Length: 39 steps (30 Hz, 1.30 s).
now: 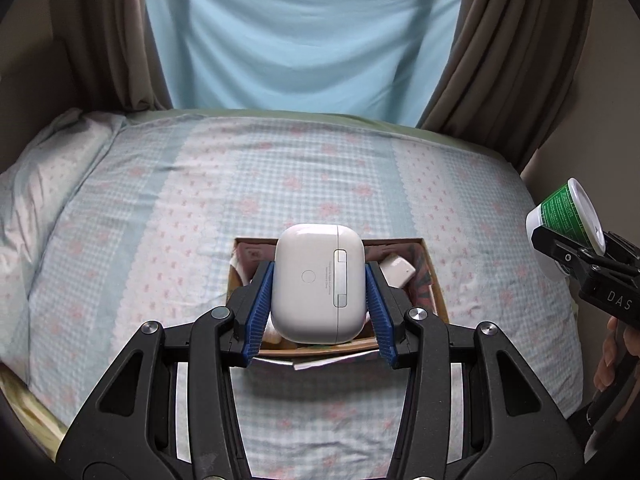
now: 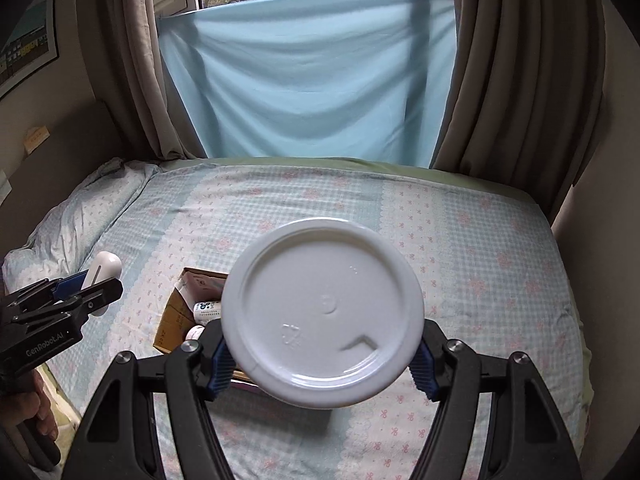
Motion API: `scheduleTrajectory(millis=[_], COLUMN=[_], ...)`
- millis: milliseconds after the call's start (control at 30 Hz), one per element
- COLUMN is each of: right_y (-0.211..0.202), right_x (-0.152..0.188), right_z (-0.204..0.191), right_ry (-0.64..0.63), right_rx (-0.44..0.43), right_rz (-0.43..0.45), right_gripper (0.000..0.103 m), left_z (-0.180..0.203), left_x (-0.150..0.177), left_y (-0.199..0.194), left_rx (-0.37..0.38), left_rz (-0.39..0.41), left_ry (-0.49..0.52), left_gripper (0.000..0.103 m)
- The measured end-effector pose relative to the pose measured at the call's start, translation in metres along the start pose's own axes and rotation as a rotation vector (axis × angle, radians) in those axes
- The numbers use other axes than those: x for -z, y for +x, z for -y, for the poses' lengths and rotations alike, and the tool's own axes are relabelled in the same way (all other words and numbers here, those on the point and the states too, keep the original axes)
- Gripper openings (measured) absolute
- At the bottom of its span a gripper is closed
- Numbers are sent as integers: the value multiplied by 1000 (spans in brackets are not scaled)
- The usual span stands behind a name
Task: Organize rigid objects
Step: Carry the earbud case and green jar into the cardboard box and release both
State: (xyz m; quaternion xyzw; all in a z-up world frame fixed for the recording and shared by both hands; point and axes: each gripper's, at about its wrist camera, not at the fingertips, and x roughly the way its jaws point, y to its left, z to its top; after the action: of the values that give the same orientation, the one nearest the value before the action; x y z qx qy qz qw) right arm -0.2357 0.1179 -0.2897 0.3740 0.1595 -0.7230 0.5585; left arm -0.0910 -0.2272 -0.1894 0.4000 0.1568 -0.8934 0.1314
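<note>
Clamped between the blue pads of my left gripper (image 1: 319,300) is a white earbud case (image 1: 319,282), its hinge side and round button facing the camera, held in the air above the cardboard box (image 1: 434,280). That box sits on the bed (image 1: 160,220) near the bed's front edge, roughly midway along it; inside I can make out a small white block (image 1: 397,270) toward the box's right side and some paper or packaging along its left wall, though the case hides most of what lies in there. From the right wrist view, my right gripper (image 2: 322,354) pinches a white tub with a green label (image 1: 566,216) by its sides, the round white lid (image 2: 322,312) turned square toward the lens and filling the middle of the view, also held up off the bed. Below it the box (image 2: 172,320) shows its left wall and a few small white containers (image 2: 206,310) inside. My left gripper (image 2: 86,288) appears at that view's left edge with the case (image 2: 105,270) poking out from its jaws, and a hand (image 2: 38,412) grips its handle. Both loads hang well apart from each other, the tub to the right of the case. A pillow (image 1: 44,200) lies at the bed's left end, and brown curtains (image 1: 500,48) flank a pale blue sheet (image 1: 304,32) behind.
</note>
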Motion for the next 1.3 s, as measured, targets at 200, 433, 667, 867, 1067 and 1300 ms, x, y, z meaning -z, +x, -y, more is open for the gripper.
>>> scheduleTrajectory(millis=[200,433,667,867,1067,1300], right_y=[49,119,187,232,250,267], right_x=[-2,0,8,25,31,32], right_z=[-27,-40,-29,-32,-31,-28], right_ry=[21,38,144,216,303,352], right_rx=[18,39,6,-25,-61,-36], right_rz=[-61,-163,-278,-351,-383,-454], right_gripper=[66,66,66,66,66,79], left_z=[-48,-64,-51,-44,-46,-38], left_x=[-4,1,23,41,51,53], left_y=[47,121,189,222,228,221], left_rx=[10,41,75,82,27,-5], left_rz=[-63,-152,-253,-302,-314,-289], left_ry=[14,54,94,117,172,247], left_gripper=[41,41,41,41,41,91])
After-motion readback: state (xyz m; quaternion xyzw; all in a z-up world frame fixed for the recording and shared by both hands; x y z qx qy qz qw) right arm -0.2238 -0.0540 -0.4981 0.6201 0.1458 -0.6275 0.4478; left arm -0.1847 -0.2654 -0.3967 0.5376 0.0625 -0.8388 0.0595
